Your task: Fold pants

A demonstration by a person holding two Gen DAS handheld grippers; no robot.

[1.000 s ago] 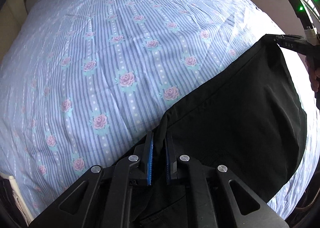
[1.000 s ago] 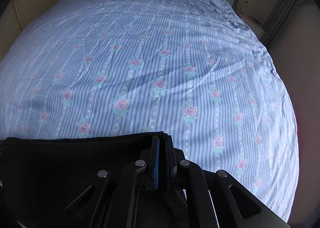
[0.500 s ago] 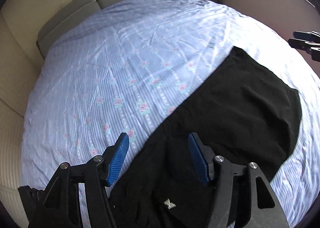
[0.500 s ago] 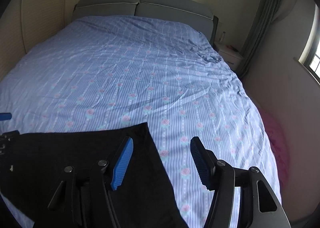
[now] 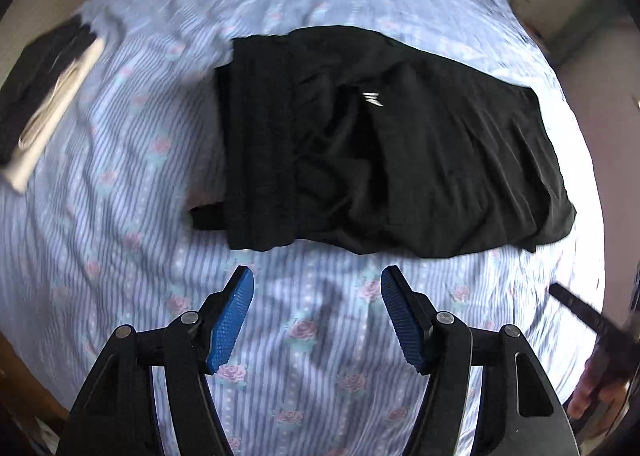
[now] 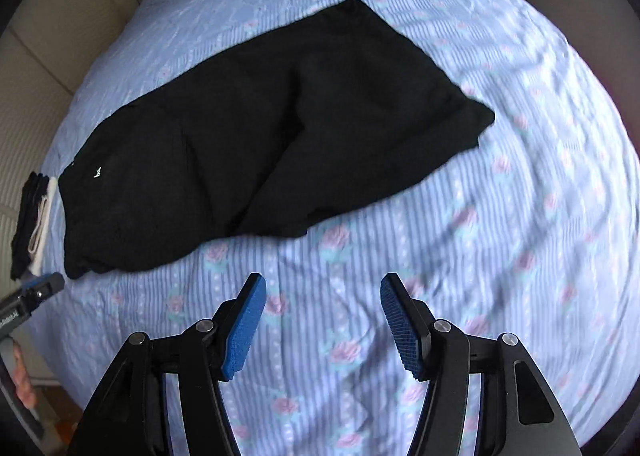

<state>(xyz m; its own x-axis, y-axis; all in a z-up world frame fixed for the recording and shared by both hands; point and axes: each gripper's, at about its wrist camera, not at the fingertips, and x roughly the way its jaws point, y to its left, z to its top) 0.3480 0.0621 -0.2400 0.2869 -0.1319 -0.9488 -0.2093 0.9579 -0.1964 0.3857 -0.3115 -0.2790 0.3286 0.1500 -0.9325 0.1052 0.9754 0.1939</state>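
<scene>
pants (image 5: 384, 144) on bed (image 5: 120, 216), folded stack (image 5: 44, 92), perhaps clothes, leftward

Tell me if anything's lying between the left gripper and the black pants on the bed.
Nothing visible. The left gripper hangs open and empty over bare striped sheet, with the pants just beyond its fingertips. The dark folded stack lies well off to the side, out of the path.

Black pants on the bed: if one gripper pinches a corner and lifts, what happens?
The black pants look thin and creased, so they would likely drape limply. Folded layers may slide apart. The bedsheet wrinkles easily, so dragging probably bunches it.
</scene>
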